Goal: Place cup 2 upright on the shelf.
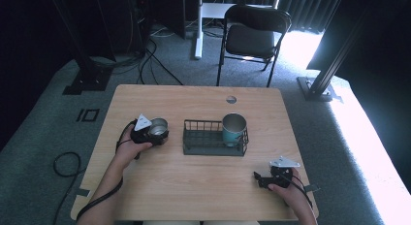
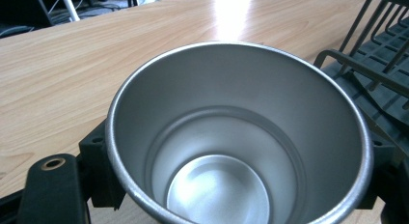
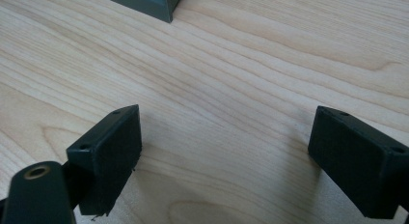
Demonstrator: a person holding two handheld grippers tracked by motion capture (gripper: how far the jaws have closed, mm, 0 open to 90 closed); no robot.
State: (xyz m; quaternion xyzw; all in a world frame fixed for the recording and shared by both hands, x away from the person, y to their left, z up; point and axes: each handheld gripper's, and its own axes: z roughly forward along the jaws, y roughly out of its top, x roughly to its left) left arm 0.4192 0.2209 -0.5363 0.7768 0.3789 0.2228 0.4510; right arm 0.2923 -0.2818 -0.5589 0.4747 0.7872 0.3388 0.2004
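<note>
Right tongs (image 1: 261, 179) sit nearest the worktop's near edge, toward the near right corner, held low in the person's right hand (image 1: 287, 186) with the grey three-cornered plate on top. Right gripper view: both black jaws stand wide apart over bare wood grain, nothing between them; one corner of the dark rack (image 3: 144, 4) shows at the top of that view.

Left tongs (image 1: 154, 133) are over the left half of the worktop (image 1: 194, 186), roughly midway between near and far edges, in the person's left hand (image 1: 128, 146). They are clamped on a steel cup (image 1: 158, 126). Left gripper view looks straight down into the cup (image 2: 217, 185): plain metal inside, empty, mouth upward, jaw pads pressed against its outer wall on either side. Whether the cup's base touches the wood I cannot tell.

Dark wire rack (image 1: 203, 142) lies at the centre of the worktop, just beside the held cup on its right (its wires (image 2: 366, 64) are close by in the left gripper view). A teal cup with a steel rim (image 1: 234, 129) stands upright in the rack's right end.

Small round hole (image 1: 231, 99) near the far edge. Beyond the worktop: a black folding chair (image 1: 252, 36) on grey carpet, cables on the floor.
</note>
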